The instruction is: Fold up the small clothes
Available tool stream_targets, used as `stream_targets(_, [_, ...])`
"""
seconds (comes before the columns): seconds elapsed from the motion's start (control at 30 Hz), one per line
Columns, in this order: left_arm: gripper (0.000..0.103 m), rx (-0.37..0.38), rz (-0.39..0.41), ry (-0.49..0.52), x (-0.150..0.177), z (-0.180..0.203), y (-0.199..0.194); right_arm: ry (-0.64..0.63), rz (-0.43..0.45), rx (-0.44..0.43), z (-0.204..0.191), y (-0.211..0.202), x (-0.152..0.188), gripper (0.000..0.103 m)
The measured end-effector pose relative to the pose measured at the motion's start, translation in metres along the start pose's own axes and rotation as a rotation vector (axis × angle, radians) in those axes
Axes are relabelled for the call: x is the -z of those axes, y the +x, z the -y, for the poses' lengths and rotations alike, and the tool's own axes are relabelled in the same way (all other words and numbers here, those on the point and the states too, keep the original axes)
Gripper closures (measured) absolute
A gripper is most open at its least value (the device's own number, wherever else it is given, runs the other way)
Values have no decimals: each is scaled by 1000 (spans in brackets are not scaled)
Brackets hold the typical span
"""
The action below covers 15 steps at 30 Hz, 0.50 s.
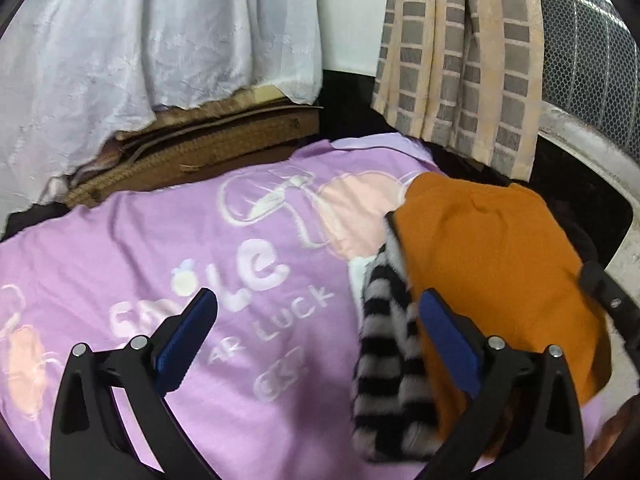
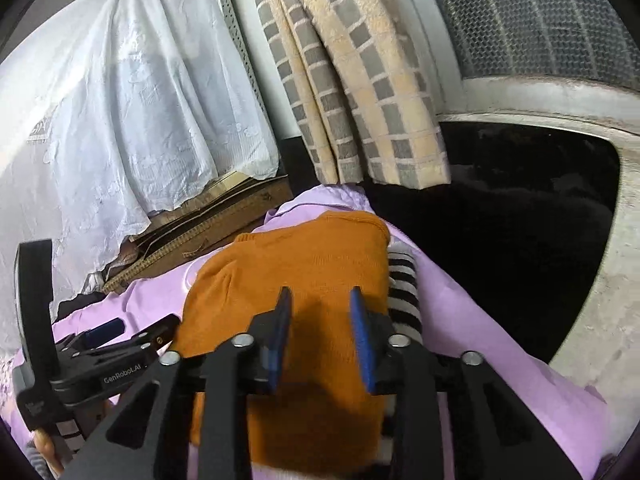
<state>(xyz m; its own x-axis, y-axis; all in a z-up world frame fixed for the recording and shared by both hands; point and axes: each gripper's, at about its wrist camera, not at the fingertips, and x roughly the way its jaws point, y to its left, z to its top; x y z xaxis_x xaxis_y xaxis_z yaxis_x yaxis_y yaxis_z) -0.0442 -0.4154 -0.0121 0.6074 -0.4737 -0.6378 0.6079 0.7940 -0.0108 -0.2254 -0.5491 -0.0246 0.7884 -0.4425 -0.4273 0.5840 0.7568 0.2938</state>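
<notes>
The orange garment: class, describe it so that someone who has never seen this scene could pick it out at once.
Find the lilac printed sheet spread over the surface in front of the white lace cloth and the checked towel. On its right-hand part lies the orange garment, a plain knit piece. It alone is a solid rust-orange, and a black-and-white striped part shows along its edge.

Pretty cramped corner. Crinkly white cloth draped over stuff at far left, with a stack of flattened cardboard poking out underneath. Checked beige-and-grey curtain hanging far center-right. Mesh-screened window at far right, pale daylight through it, grubby white sill below, then dark shadow.
</notes>
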Motion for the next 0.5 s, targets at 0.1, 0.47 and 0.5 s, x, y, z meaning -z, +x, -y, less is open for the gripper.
stream_targets(0.1, [4,-9,16,-15,10,-6,-17,17,-9,15,2,-17,8,58])
stream_targets(0.47, [4,6,89,24,40,-12,-86,-4,-10,48,-16,-79,34,28])
stream_targets(0.5, [4,9,92,28,42,-12,-91,-5,-6,50,-18,-84,35,26])
